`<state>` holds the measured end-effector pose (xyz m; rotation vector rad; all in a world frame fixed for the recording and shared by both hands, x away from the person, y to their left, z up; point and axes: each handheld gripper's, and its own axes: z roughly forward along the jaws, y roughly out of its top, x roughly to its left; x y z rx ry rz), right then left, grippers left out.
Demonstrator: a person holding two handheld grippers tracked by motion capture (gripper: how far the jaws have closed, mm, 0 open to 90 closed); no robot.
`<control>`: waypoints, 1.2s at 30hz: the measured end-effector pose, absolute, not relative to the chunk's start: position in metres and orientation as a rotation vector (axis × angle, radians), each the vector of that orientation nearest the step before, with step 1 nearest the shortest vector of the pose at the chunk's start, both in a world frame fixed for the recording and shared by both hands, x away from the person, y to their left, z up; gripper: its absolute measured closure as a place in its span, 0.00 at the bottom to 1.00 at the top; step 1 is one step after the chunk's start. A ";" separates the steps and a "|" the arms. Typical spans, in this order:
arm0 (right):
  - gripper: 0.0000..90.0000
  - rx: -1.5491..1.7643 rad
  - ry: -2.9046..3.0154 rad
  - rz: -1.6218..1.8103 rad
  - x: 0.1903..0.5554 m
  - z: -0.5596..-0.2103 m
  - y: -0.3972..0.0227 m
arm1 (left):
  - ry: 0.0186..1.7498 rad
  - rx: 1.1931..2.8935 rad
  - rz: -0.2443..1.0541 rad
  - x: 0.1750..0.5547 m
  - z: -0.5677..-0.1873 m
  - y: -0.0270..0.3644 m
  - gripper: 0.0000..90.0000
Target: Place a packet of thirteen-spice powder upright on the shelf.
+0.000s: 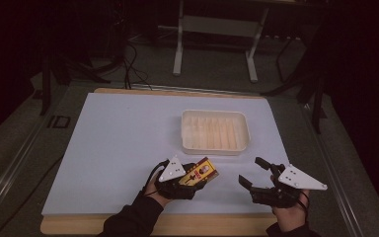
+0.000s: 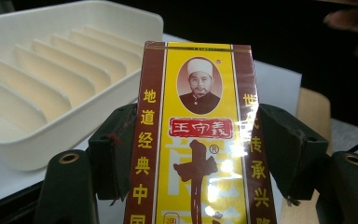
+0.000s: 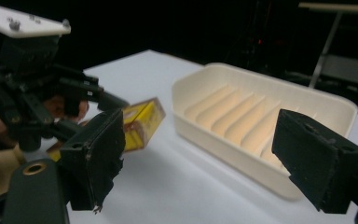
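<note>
Glossy yellow carton (image 2: 193, 140): light, slick, crushable; grip the long sides. Left gripper (image 2: 193, 149) pinches it; right gripper (image 3: 214, 163) spread, empty.

A dim lab or recording studio here: one pale board (image 1: 118, 143) as the lit work surface, black cables (image 1: 131, 64) trailing over grey floor, a white metal stand (image 1: 217, 29) behind, darkness all around.
</note>
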<state>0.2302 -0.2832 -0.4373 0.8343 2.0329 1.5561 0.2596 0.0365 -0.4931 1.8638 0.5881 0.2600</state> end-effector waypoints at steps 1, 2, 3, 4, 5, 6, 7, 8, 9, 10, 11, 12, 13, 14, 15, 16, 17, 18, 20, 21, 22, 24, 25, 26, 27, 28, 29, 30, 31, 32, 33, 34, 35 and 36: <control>0.17 0.825 2.021 1.540 0.231 -0.433 -0.281 | 0.590 1.854 0.266 0.259 -0.493 0.037 0.37; 0.17 0.825 2.021 1.540 0.231 -0.433 -0.281 | 0.592 1.851 0.266 0.259 -0.492 0.037 0.37; 0.16 0.829 2.007 1.562 0.231 -0.431 -0.280 | 0.587 1.844 0.257 0.259 -0.493 0.037 0.37; 0.16 0.836 1.996 1.587 0.232 -0.429 -0.279 | 0.585 1.839 0.263 0.258 -0.493 0.037 0.37; 0.16 0.846 1.998 1.598 0.232 -0.427 -0.278 | 0.585 1.833 0.267 0.258 -0.493 0.036 0.37; 0.16 0.846 1.998 1.598 0.232 -0.427 -0.278 | 0.585 1.833 0.267 0.258 -0.493 0.036 0.37; 0.16 0.878 2.008 1.556 0.234 -0.421 -0.272 | 0.584 1.788 0.269 0.256 -0.492 0.037 0.37; 0.16 0.884 2.006 1.562 0.234 -0.420 -0.270 | 0.578 1.772 0.262 0.256 -0.492 0.037 0.37; 0.16 0.888 2.001 1.572 0.235 -0.419 -0.268 | 0.575 1.755 0.260 0.256 -0.492 0.037 0.37; 0.16 0.888 2.001 1.572 0.235 -0.419 -0.268 | 0.575 1.755 0.260 0.256 -0.492 0.037 0.37; 0.16 0.885 2.009 1.569 0.236 -0.416 -0.262 | 0.569 1.739 0.257 0.256 -0.492 0.037 0.37; 0.16 0.885 2.009 1.569 0.236 -0.416 -0.262 | 0.561 1.728 0.260 0.255 -0.492 0.037 0.37; 0.16 0.884 2.015 1.565 0.236 -0.415 -0.260 | 0.557 1.721 0.260 0.255 -0.492 0.037 0.37; 0.16 0.875 2.014 1.543 0.236 -0.414 -0.257 | 0.553 1.712 0.255 0.255 -0.492 0.036 0.37; 0.16 0.851 2.008 1.521 0.236 -0.413 -0.251 | 0.550 1.700 0.255 0.255 -0.493 0.036 0.37; 0.16 0.851 2.008 1.521 0.236 -0.413 -0.251 | 0.554 1.696 0.247 0.255 -0.493 0.036 0.37; 0.15 0.852 2.003 1.524 0.236 -0.412 -0.249 | 0.551 1.689 0.244 0.254 -0.493 0.035 0.37; 0.15 0.851 1.988 1.526 0.236 -0.411 -0.246 | 0.550 1.686 0.242 0.254 -0.493 0.035 0.37; 0.13 0.850 1.963 1.529 0.237 -0.411 -0.242 | 0.548 1.681 0.244 0.253 -0.492 0.034 0.37; 0.13 0.850 1.963 1.529 0.237 -0.411 -0.242 | 0.548 1.681 0.244 0.253 -0.492 0.034 0.37; 0.12 0.871 1.963 1.527 0.237 -0.411 -0.237 | 0.540 1.659 0.246 0.252 -0.492 0.034 0.37; 0.12 0.899 1.956 1.539 0.237 -0.411 -0.233 | 0.532 1.641 0.266 0.251 -0.491 0.033 0.37; 0.14 0.918 1.941 1.566 0.237 -0.411 -0.231 | 0.529 1.629 0.266 0.251 -0.491 0.033 0.37; 0.15 0.933 1.943 1.578 0.236 -0.411 -0.230 | 0.533 1.621 0.277 0.250 -0.491 0.032 0.37; 0.15 0.939 1.939 1.587 0.236 -0.411 -0.228 | 0.532 1.616 0.282 0.249 -0.491 0.032 0.37; 0.17 0.953 1.938 1.607 0.236 -0.411 -0.226 | 0.531 1.612 0.287 0.248 -0.490 0.031 0.37; 0.21 0.973 1.937 1.629 0.235 -0.411 -0.225 | 0.533 1.610 0.295 0.247 -0.490 0.030 0.37; 0.24 0.990 1.932 1.638 0.235 -0.411 -0.224 | 0.525 1.603 0.296 0.246 -0.490 0.029 0.37; 0.27 1.011 1.931 1.654 0.235 -0.412 -0.222 | 0.518 1.601 0.321 0.245 -0.490 0.029 0.37; 0.30 1.037 1.929 1.675 0.235 -0.412 -0.222 | 0.507 1.598 0.339 0.243 -0.490 0.028 0.37; 0.30 1.058 1.922 1.687 0.235 -0.413 -0.221 | 0.495 1.591 0.351 0.242 -0.490 0.027 0.37; 0.30 1.058 1.922 1.687 0.235 -0.413 -0.221 | 0.495 1.591 0.351 0.242 -0.490 0.027 0.37; 0.30 1.074 1.923 1.697 0.236 -0.414 -0.220 | 0.495 1.591 0.351 0.242 -0.490 0.027 0.37; 0.37 1.103 1.917 1.708 0.237 -0.415 -0.217 | 0.478 1.566 0.386 0.239 -0.489 0.026 0.37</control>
